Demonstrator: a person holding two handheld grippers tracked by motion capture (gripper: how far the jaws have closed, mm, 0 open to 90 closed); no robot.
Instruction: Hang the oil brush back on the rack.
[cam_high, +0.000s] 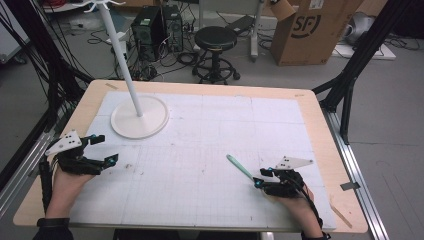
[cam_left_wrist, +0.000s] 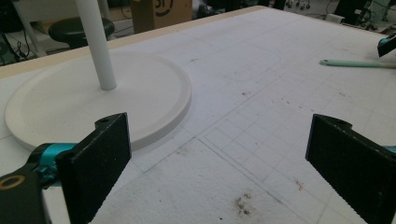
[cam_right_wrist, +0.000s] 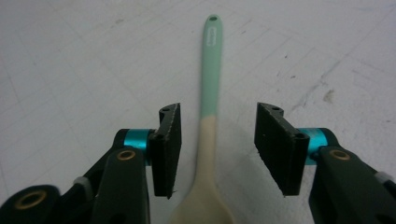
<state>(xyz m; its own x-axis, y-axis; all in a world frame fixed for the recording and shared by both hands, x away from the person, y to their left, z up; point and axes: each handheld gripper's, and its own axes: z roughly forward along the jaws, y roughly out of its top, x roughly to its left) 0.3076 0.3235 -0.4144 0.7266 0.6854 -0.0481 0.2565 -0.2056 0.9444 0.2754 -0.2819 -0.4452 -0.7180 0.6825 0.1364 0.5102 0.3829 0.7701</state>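
With the right claw (cam_right_wrist: 217, 149) released astride the spoon (cam_right_wrist: 210, 93) lying on the surface (cam_high: 200, 150), squeezing squarely on its neck seemed best, while the left claw (cam_left_wrist: 219, 154) gaped idle.

A white stand with a round flat base (cam_high: 139, 119) and a slim upright pole (cam_high: 120, 55) sits at the far left of the light wooden tabletop (cam_high: 320, 125), on a white gridded mat (cam_high: 225, 135). Beyond, on the grey floor, stand a black round stool (cam_high: 215, 40), a brown cardboard box (cam_high: 312, 30) and two dark computer towers (cam_high: 157, 27).
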